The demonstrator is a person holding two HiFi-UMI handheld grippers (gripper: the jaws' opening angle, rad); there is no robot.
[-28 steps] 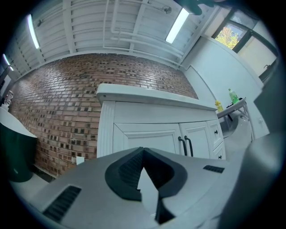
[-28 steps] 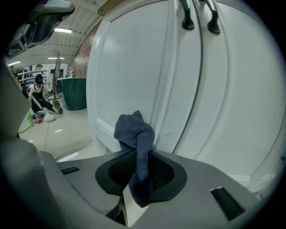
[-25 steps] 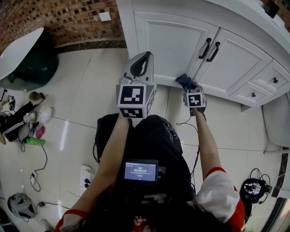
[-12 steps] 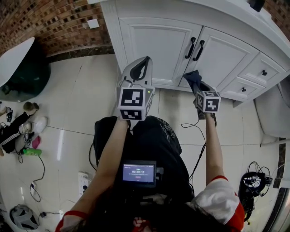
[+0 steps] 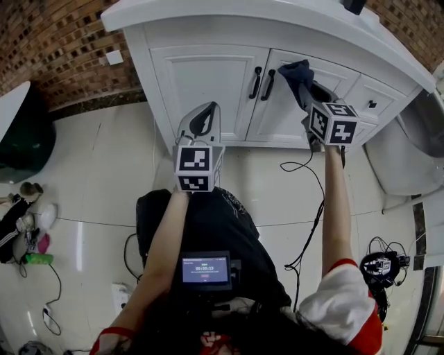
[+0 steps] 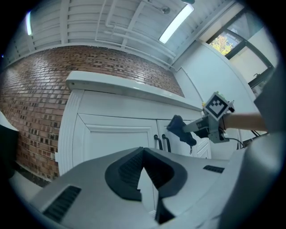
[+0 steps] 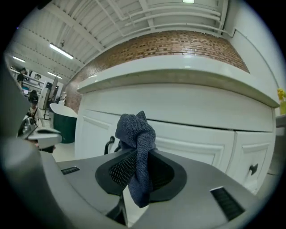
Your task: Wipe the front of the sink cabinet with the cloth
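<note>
"Tongs first: what has each one got?"

"The right gripper (image 7: 134, 172) is pinched on the cloth (image 7: 136, 132), a dark blue bundle that stands up above the jaws with a tail hanging below. The left gripper (image 6: 142, 156) has its jaws pressed together on nothing. It hangs low, back from the sink cabinet (image 5: 163, 83)."

"Where is the cloth against the cabinet?"

"High on the right-hand door (image 5: 279, 114), just beside the two black handles (image 5: 262, 82) and under the countertop (image 5: 243, 17). I cannot tell whether it touches the panel. From the head view it looks at or very near the surface."

"So which step is this?"

"Wiping, I judge, at the top of the right door. The left door (image 5: 208, 87) and the small drawers (image 5: 368, 93) have no cloth near them."

"And the next move?"

"Probably to press the bundle flat against the panel and sweep it along, keeping the hanging tail clear of the handles. The pinch needs to be firm, because the wad is loosely bunched."
</note>
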